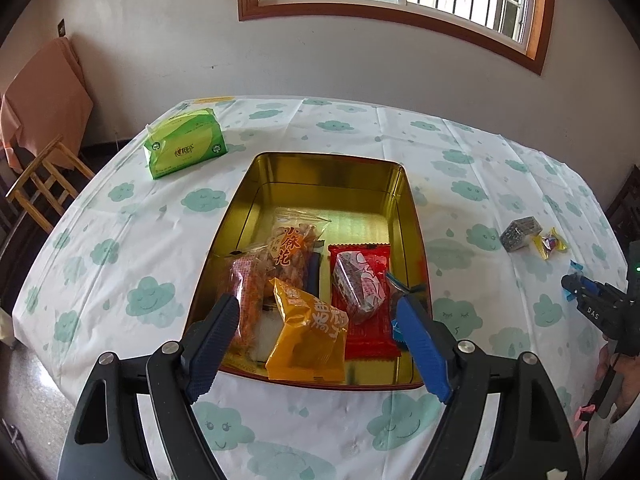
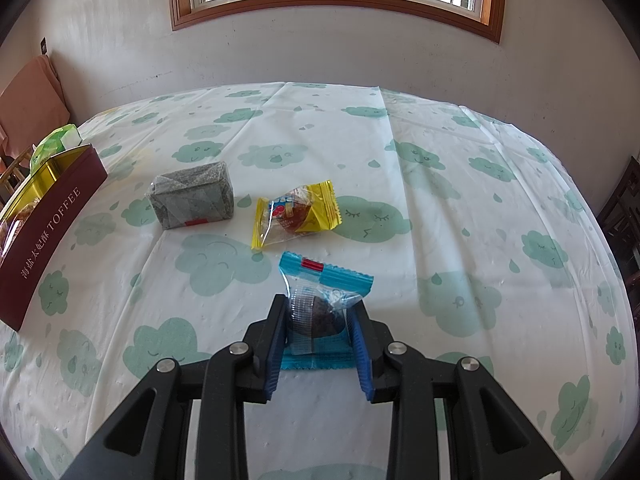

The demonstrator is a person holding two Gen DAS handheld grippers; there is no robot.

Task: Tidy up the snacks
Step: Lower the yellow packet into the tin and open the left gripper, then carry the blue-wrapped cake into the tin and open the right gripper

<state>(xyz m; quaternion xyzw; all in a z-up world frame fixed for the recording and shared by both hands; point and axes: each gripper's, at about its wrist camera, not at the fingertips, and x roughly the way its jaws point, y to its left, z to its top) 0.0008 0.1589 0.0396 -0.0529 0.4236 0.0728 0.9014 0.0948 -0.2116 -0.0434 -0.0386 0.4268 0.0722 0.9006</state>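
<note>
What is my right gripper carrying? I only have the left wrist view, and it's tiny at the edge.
Observer: The right gripper has its fingers shut on a blue-wrapped snack, a dark round cake under clear film.
Operator: Do the two loose snacks beside it touch?
Observer: No. The yellow-wrapped candy lies apart from the grey block.
Operator: Any label on the tin?
Observer: The tin is maroon outside, printed TOFFEE.
</note>
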